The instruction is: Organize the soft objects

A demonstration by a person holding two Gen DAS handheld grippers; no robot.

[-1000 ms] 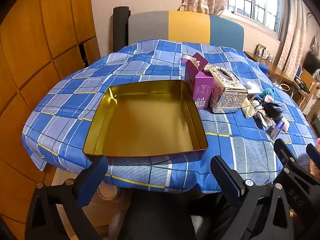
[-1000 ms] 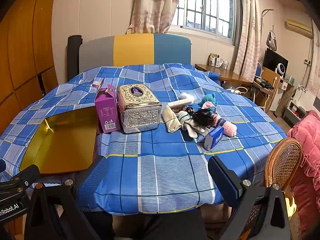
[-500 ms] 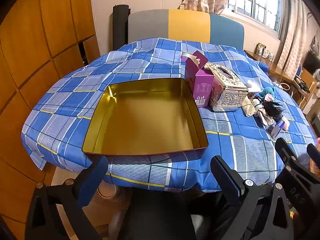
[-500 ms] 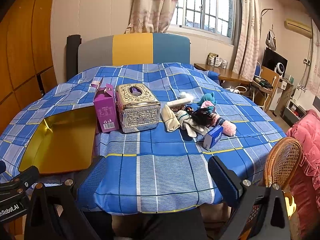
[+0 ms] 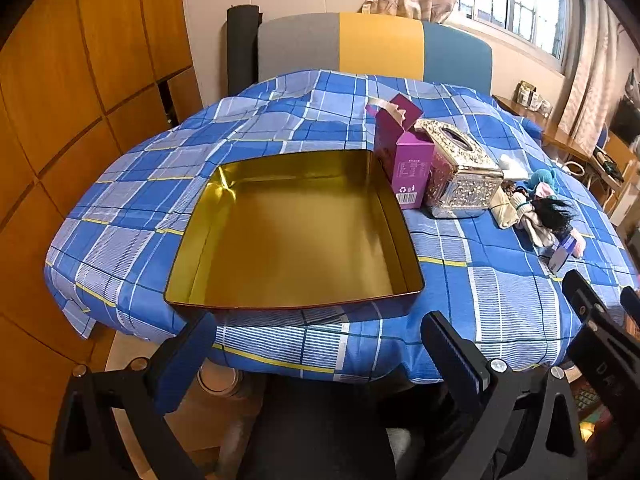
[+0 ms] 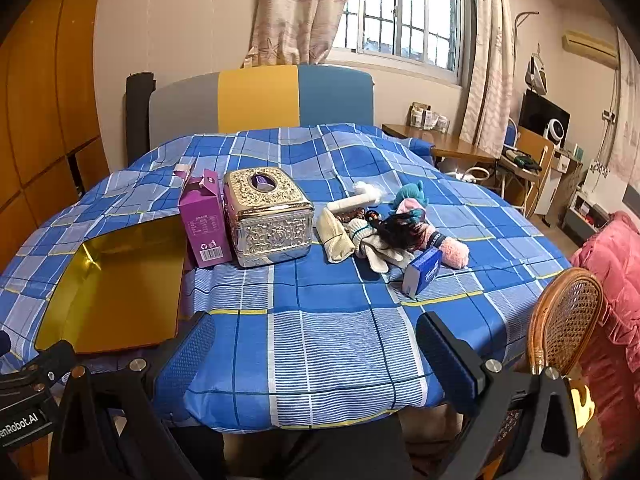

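Where tray (image 6: 108, 280) ends, purple carton (image 6: 204, 222), tissue box (image 6: 269, 216) before soft pile (image 6: 380, 228).

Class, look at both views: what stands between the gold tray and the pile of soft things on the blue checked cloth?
Two things: a purple carton beside the gold tray, then an ornate silver tissue box, with the soft pile beyond. Both views show it.

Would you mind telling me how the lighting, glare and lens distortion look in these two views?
Left wrist view: strong fisheye bends the wooden wall panels; the gold tray shows a bright glare in its far-left corner. Right wrist view: daylight from the window blows out the panes; the silver tissue box carries highlights; dark vignette in the corners. Both sharp, no motion blur.
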